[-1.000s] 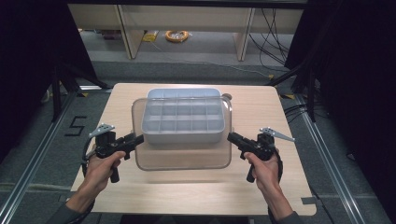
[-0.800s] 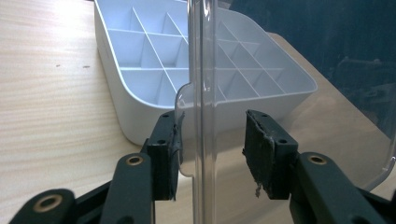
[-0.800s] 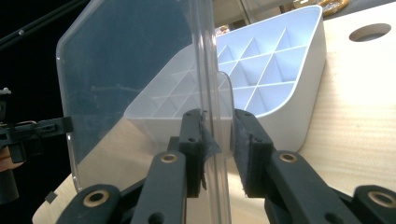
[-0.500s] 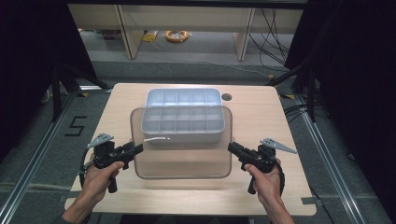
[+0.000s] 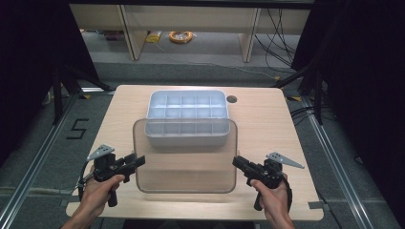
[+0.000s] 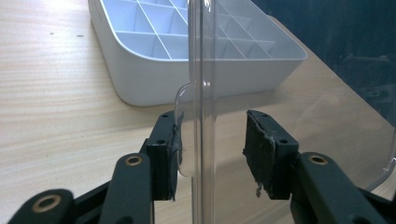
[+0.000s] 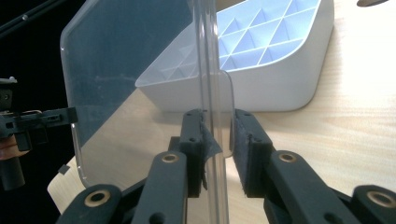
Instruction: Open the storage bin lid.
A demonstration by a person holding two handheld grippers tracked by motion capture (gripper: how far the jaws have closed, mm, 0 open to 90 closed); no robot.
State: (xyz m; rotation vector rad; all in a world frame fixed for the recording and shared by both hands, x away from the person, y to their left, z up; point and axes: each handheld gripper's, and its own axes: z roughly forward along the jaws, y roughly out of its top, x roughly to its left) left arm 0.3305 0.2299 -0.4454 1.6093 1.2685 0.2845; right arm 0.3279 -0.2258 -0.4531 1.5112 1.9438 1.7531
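Observation:
A clear plastic lid (image 5: 186,164) hangs level between my two grippers, its far edge overlapping the front of a white compartment tray (image 5: 186,107) on the wooden table (image 5: 267,129). My left gripper (image 5: 139,161) is shut on the lid's left rim, and my right gripper (image 5: 236,162) is shut on its right rim. In the left gripper view the lid (image 6: 201,70) runs edge-on between the pads of that gripper (image 6: 212,144), with the tray (image 6: 140,79) behind. In the right gripper view the lid (image 7: 126,56) sits pinched in that gripper (image 7: 218,135), the tray (image 7: 280,88) beyond it.
A round cable hole (image 5: 231,99) lies in the table just right of the tray. The table's near edge is close under both hands. A yellow cable coil (image 5: 180,36) lies on the floor beyond, between shelf legs. Black curtains flank both sides.
Both grippers have pulled the lid toward the table's near edge and slightly down; it now covers only the tray's front strip instead of most of it.

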